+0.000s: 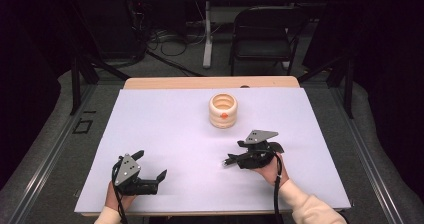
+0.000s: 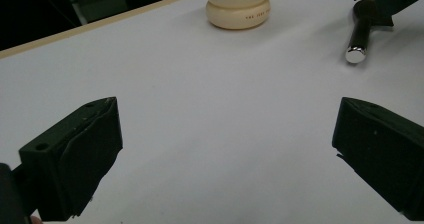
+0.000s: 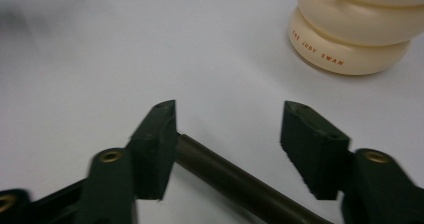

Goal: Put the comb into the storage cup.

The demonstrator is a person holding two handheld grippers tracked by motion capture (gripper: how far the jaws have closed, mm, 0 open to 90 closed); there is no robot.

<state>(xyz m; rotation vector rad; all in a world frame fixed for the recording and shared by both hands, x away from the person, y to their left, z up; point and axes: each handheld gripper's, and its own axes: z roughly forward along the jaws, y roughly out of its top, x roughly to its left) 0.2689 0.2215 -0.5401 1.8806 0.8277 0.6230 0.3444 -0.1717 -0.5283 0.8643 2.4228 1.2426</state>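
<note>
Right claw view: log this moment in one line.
right claw open | dark rod between jaws, against one pad | left claw open, empty | cream ribbed pot upright on table

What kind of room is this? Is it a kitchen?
Probably not a kitchen: it looks like a lab or workshop. A table with a white top stands in a dark room, cables trail on the floor, and a folding chair waits behind.

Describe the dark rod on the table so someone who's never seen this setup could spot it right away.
Start at the white table sheet and find the cream ribbed ring-stack holder near its far middle. Come toward the person's right gripper: between its jaws lies the slim dark cylindrical rod. Its shiny silver end cap and thin straight shape set it apart from the squat pale holder.
</note>
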